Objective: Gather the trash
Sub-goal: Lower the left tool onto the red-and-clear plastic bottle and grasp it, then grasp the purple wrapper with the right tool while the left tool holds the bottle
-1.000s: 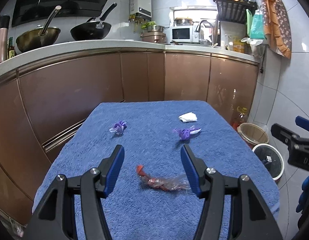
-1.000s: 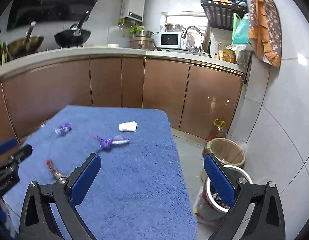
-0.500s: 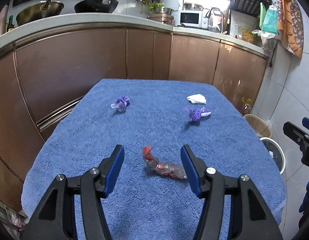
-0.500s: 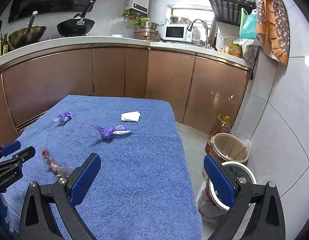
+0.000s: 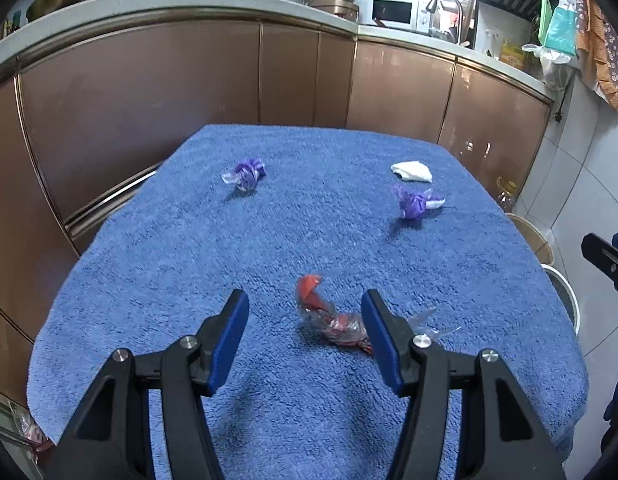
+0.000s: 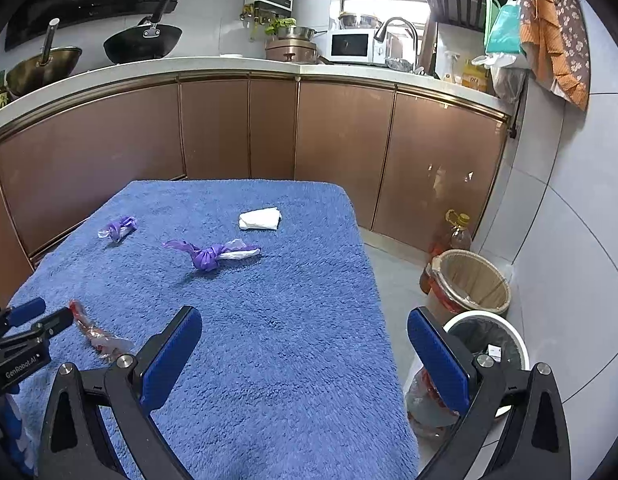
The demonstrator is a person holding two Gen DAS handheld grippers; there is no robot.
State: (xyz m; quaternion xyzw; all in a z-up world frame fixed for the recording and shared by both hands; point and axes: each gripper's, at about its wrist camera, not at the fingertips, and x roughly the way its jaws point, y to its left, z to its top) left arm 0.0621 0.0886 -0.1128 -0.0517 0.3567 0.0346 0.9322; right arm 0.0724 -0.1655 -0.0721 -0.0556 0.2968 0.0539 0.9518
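Note:
A red and clear crumpled wrapper [image 5: 333,318] lies on the blue towel-covered table [image 5: 189,248], between the blue pads of my open left gripper [image 5: 305,308], nearer the right pad; whether it touches is unclear. The same wrapper [image 6: 97,334] shows at the left in the right wrist view. Farther back lie a purple knotted wrapper [image 5: 247,172], a second purple wrapper [image 5: 415,204] and a white tissue [image 5: 413,171]. My right gripper [image 6: 305,334] stands wide open over the table's right edge, holding nothing.
Beside the table on the floor stand a white bin with a black liner [image 6: 489,344] and a tan basket bin [image 6: 473,284], with an oil bottle [image 6: 457,232] behind. Brown cabinets [image 6: 269,128] run along the back and left.
My left gripper has sunk and moved forward, so the red wrapper now lies between its pads. The right gripper came a little lower and forward. Both jaws kept their width.

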